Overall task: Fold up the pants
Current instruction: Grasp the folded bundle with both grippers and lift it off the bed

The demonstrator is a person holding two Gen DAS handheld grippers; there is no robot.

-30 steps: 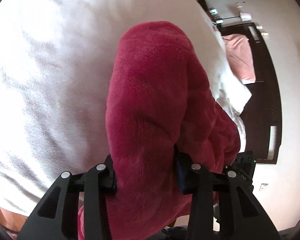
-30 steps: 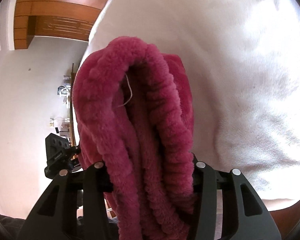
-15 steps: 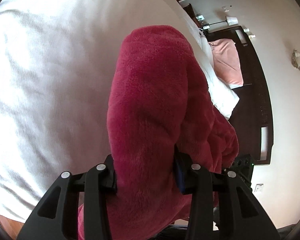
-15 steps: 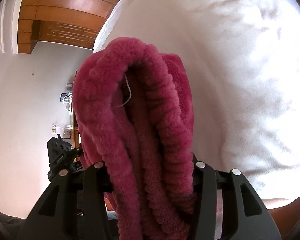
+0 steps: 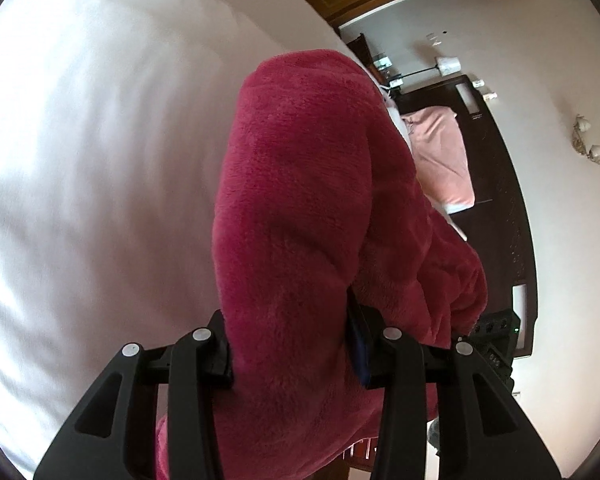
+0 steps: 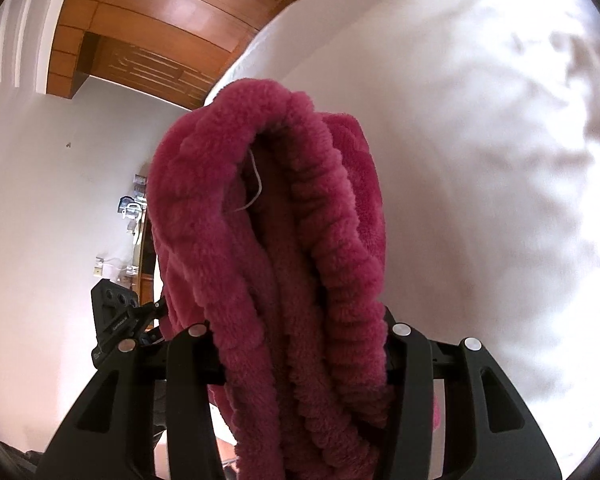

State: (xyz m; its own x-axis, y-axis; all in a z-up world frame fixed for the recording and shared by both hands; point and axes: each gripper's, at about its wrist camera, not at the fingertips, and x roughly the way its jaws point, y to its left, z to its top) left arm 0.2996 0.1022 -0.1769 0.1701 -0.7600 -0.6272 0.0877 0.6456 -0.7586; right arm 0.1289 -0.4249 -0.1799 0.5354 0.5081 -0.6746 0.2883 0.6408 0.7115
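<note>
White bedding (image 5: 100, 160) fills most of both wrist views, rumpled and bright, with a wood-panelled ceiling or wardrobe front (image 6: 140, 32) beyond its far edge and plain pale walls (image 6: 40, 220) to the side. Far to the right in the left wrist view stands a dark headboard (image 5: 508, 200) with a pink pillow (image 5: 444, 156) lying against it, a small lamp (image 5: 448, 65) just above, and a wall light (image 5: 588, 140) higher on the wall. Filling the middle of that view is a thick bunch of crimson fleece pants (image 5: 300, 220), rising from between the fingers of the left gripper (image 5: 290, 354); its jaws stand partly apart and press on the fabric from both sides, so the cloth is clamped there and drapes down over the near edge of the frame. More fleece bulges off to the right, towards a black device (image 5: 496, 332) whose nature I cannot make out for certain. On the other side, the right gripper (image 6: 304, 354) likewise has its jaws partly apart and closed on the ribbed, gathered waistband end (image 6: 268, 208) of the same garment, several folds stacked between the pads, with a loose white thread (image 6: 254, 188) hanging inside the fold. Both bunches are held up off the bedding.
</note>
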